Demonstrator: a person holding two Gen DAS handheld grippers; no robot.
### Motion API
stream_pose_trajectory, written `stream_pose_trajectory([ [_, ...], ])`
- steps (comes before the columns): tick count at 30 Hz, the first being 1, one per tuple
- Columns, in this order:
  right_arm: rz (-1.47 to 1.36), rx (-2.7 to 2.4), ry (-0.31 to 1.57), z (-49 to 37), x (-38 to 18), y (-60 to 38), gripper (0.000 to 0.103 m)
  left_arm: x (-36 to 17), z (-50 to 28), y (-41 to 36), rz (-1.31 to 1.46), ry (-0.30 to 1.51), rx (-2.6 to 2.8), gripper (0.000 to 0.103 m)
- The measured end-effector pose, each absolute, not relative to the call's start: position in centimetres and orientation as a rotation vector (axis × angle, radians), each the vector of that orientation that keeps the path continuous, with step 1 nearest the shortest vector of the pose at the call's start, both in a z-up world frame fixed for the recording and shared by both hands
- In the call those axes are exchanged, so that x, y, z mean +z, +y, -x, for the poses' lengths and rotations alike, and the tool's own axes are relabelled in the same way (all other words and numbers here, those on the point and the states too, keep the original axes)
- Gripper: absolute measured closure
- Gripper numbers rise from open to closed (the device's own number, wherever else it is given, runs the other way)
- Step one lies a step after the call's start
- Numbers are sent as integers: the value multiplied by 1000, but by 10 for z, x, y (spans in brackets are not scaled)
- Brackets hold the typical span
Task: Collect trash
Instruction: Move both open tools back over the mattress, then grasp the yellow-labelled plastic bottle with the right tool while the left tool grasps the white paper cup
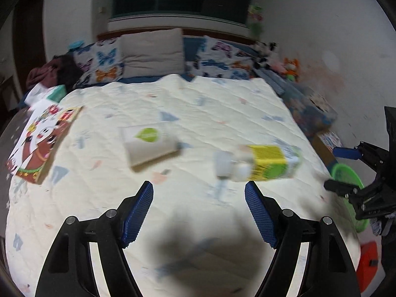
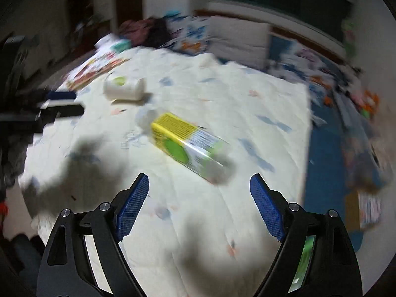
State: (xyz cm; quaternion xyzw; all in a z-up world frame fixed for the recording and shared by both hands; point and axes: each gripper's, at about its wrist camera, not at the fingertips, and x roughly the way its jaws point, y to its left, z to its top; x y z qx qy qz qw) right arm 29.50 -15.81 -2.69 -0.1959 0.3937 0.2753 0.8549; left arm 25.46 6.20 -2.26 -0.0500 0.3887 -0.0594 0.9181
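A yellow-green carton (image 1: 269, 162) lies on its side on the cream quilt (image 1: 173, 104), with a crumpled white piece (image 1: 224, 165) at its left end. A white box with a green leaf mark (image 1: 148, 143) lies left of it. My left gripper (image 1: 199, 194) is open and empty, above the quilt, nearer than both. In the right wrist view the carton (image 2: 188, 143) lies just beyond my right gripper (image 2: 199, 186), which is open and empty. The white box (image 2: 123, 87) is farther left. The right gripper also shows at the right edge of the left wrist view (image 1: 351, 170).
A green basket (image 1: 346, 175) sits off the bed's right side, below the right gripper. A picture book (image 1: 39, 143) lies at the bed's left edge. Pillows (image 1: 153, 52) and soft toys (image 1: 289, 68) line the head and right side. An orange object (image 1: 368, 259) is on the floor.
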Motion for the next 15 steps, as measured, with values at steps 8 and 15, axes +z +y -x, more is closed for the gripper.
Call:
stream_pose_trajectory([
  [8, 640, 732, 876, -332, -51, -95, 20, -40, -286, 113, 157, 824, -60, 30],
  [15, 777, 818, 924, -361, -77, -65, 22, -60, -313, 133, 177, 851, -54, 31],
])
